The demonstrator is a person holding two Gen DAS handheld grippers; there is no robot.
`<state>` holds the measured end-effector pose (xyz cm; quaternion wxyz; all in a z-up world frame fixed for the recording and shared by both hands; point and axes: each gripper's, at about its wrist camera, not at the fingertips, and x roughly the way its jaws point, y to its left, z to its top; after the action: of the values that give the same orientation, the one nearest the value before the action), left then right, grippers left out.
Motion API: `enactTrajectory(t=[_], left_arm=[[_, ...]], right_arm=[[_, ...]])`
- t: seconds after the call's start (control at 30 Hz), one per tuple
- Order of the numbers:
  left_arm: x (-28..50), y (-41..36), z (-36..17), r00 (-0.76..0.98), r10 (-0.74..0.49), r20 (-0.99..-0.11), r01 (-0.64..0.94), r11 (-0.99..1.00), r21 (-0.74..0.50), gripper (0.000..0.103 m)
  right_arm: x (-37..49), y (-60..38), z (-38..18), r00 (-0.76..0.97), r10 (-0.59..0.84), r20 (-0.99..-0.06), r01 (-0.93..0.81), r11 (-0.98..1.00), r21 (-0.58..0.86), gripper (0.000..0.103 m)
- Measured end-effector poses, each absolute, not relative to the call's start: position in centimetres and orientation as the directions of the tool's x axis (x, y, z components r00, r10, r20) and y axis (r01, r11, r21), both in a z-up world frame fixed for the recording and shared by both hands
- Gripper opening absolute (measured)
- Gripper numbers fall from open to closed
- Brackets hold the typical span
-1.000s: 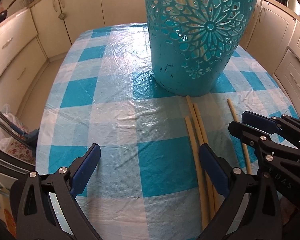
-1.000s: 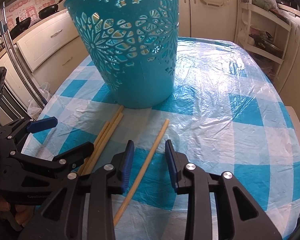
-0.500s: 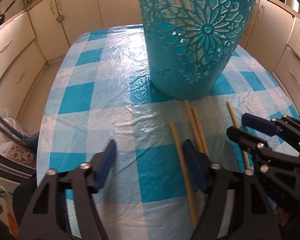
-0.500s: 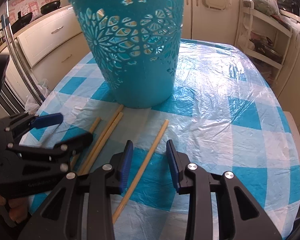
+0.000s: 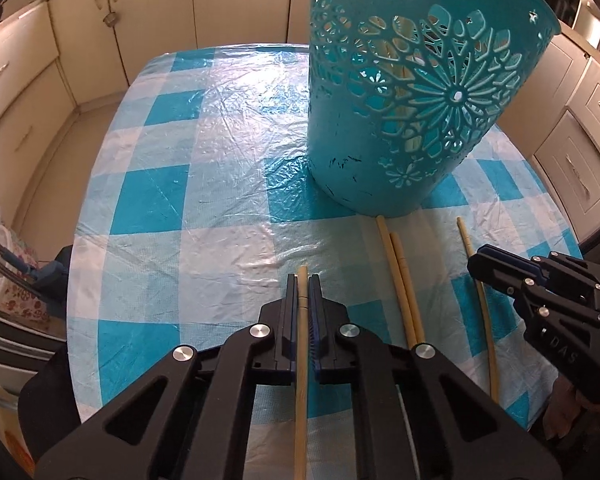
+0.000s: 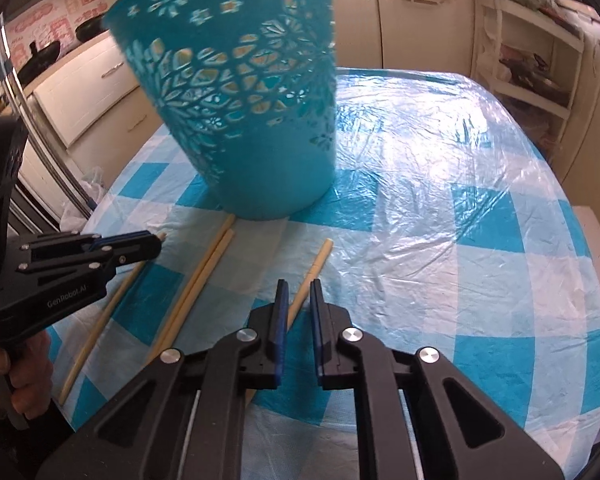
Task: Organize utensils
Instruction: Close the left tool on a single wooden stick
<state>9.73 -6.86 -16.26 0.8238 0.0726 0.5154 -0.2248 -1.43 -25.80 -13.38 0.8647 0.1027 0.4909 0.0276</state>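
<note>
Left wrist view: one chopstick [image 5: 302,292] is clamped between the closed jaws of the left hand-held gripper [image 5: 302,286], gripped near its far tip, presumably so it can be lifted clear. To the right, a pair of chopsticks [image 5: 400,276] lies side by side on the worktop [image 5: 180,208], ends just beside the teal basket [image 5: 400,120]. Pale sticks are glimpsed through its cut-outs, though the contents cannot be told for certain. Further right, a single chopstick [image 6: 310,276] is straddled by the right hand-held gripper [image 6: 298,294], its jaws narrowly parted and not yet closed on it.
</note>
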Motion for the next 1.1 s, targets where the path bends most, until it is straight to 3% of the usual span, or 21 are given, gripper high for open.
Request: enactTrajectory(t=[0.2, 0.4, 0.5, 0.73, 1.0, 1.1], left_arm=[[9.1, -7.5, -16.2, 0.388, -0.261, -0.884, 0.471, 0.88, -0.053, 0.009], [10.0, -5.5, -16.3, 0.385, -0.301, -0.872, 0.407, 0.904, -0.132, 0.005], [10.0, -5.3, -16.3, 0.379, -0.285, -0.881, 0.409, 0.905, -0.116, 0.006], [9.2, -7.1, -16.3, 0.388, -0.227, -0.893, 0.467, 0.884, -0.022, 0.022], [9.4, -7.3, -16.5, 0.402, -0.223, -0.888, 0.483, 0.876, -0.001, 0.021], [9.2, -7.7, -16.5, 0.408, -0.234, -0.882, 0.499, 0.867, 0.001, 0.009]], right_arm=[[-1.4, -24.7, -13.2, 0.503, 0.16, -0.849, -0.01, 0.984, 0.179, 0.008], [-1.6, -24.3, -12.5, 0.493, 0.126, -0.861, -0.034, 0.992, 0.125, 0.007], [-1.3, -24.5, -12.9, 0.492, 0.125, -0.862, -0.009, 0.99, 0.138, 0.012], [-0.8, -23.7, -13.2, 0.479, 0.099, -0.872, -0.031, 0.995, 0.096, 0.01], [-0.8, -24.5, -13.1, 0.461, 0.121, -0.879, -0.045, 0.993, 0.113, 0.01], [-0.9, -24.5, -13.2, 0.478, 0.114, -0.871, -0.039, 0.993, 0.108, 0.01]])
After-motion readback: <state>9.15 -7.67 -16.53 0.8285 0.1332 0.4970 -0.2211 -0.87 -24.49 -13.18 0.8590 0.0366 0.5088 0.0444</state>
